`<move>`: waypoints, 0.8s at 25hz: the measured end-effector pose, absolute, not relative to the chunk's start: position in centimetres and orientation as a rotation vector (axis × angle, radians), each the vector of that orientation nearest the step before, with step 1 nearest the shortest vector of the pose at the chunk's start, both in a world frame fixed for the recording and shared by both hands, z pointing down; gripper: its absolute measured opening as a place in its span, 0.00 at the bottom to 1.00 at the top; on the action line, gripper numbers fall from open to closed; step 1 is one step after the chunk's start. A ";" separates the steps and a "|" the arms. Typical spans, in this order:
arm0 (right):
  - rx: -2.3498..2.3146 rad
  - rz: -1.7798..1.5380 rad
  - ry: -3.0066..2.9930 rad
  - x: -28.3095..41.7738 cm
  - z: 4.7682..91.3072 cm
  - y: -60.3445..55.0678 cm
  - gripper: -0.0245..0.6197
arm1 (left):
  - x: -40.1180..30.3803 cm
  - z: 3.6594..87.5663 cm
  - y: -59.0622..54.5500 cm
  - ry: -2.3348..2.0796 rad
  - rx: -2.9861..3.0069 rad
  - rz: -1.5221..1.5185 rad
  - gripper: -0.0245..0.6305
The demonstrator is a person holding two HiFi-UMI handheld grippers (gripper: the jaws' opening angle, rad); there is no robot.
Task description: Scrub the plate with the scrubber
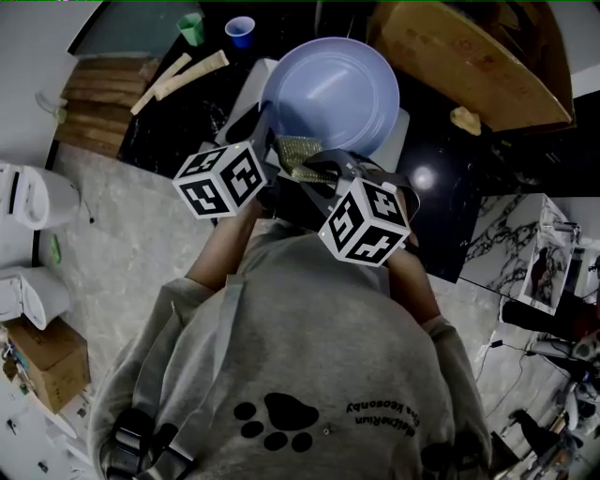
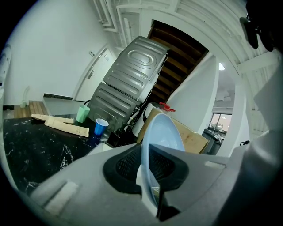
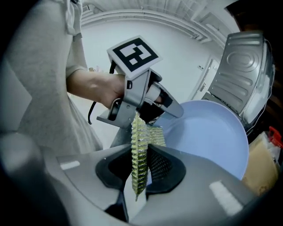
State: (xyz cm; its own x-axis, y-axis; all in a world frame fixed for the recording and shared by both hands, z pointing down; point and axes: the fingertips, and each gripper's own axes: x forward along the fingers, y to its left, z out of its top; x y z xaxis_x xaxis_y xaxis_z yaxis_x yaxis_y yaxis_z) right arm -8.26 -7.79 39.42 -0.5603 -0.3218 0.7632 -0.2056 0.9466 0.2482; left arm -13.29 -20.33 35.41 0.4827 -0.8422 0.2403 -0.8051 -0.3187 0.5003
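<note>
Left tool (image 2: pixel 149 167) is clamped on the plate (image 2: pixel 162 130): the rim is pinched between both pads, and the plate is held on edge and tilted. Right tool (image 3: pixel 142 170) is clenched on the scrubber (image 3: pixel 138 152): the yellow-green mesh pad is gripped edge-on between the pads, with its free end stuck out toward the plate

Head view: the plate is seen at 12 o'clock of both marker cubes, pale blue, hollow face turned up toward the camera. The scrubber is placed at the plate's rim at about 7 o'clock, just beside the left tool's grip point. Actual contact between scrubber and plate can't be confirmed. The right tool is angled in from 5 o'clock and the left tool from 7 o'clock, both held close in front of the grey sweatshirt (image 1: pixel 309 347)

On the dark worktop (image 1: pixel 187 127): green cup (image 1: pixel 191 28) and blue cup (image 1: pixel 240 31) are set side by side at 11 o'clock of the plate, apart from it. Pale flat strips (image 1: pixel 178 73) are laid at 10 o'clock. Cardboard box (image 1: pixel 469 56) is seen at 2 o'clock
</note>
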 end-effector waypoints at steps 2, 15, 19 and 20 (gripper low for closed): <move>0.356 -0.122 -2.196 -8.0 39.4 -7.4 0.15 | -13.3 35.4 -20.4 -1.359 2.165 -0.089 0.08; 0.334 0.039 -2.280 -5.9 36.7 -6.2 0.15 | -12.4 36.2 -20.0 -1.347 2.189 -0.042 0.07; 0.512 -0.081 -2.306 -4.2 33.0 -8.3 0.15 | -12.1 36.3 -19.8 -1.328 2.185 -0.043 0.07; 0.568 -0.136 -2.306 -3.7 32.0 -9.0 0.15 | -12.0 36.3 -19.8 -1.325 2.187 -0.040 0.07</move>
